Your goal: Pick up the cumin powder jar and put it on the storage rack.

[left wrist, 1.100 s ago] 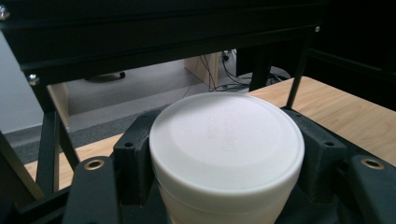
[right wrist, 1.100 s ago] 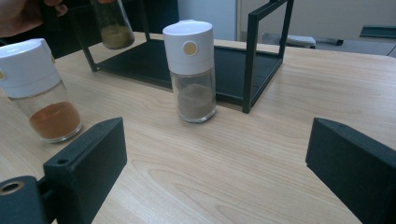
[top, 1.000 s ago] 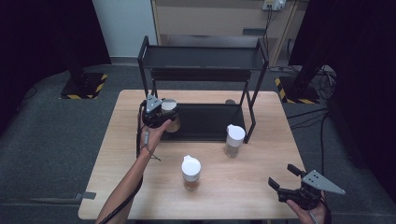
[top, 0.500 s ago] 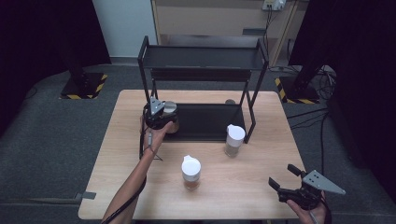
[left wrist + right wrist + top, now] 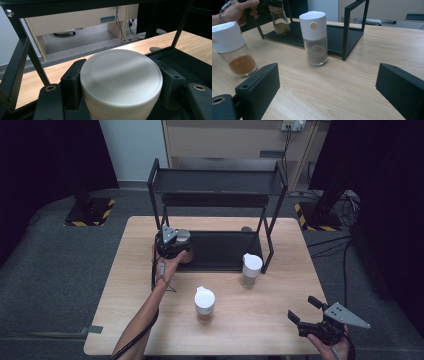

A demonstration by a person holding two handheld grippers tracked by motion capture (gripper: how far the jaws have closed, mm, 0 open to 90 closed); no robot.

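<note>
A black two-tier rack stands at the back of the wooden table. My left gripper is at the left end of the rack's lower shelf, shut on a white-lidded spice jar. In the left gripper view the jaws press both sides of the jar's white lid. The right gripper view shows this held jar upright with brownish powder; whether it rests on the shelf I cannot tell. My right gripper hovers open near the table's front right corner, with nothing between its jaws.
A white-lidded jar of orange powder stands in the middle front of the table. Another with grey-brown powder stands beside the rack's front right leg. A wooden cabinet is behind the table.
The left gripper and its jar have shifted only slightly at the left end of the lower shelf. The right gripper has stayed where it was.
</note>
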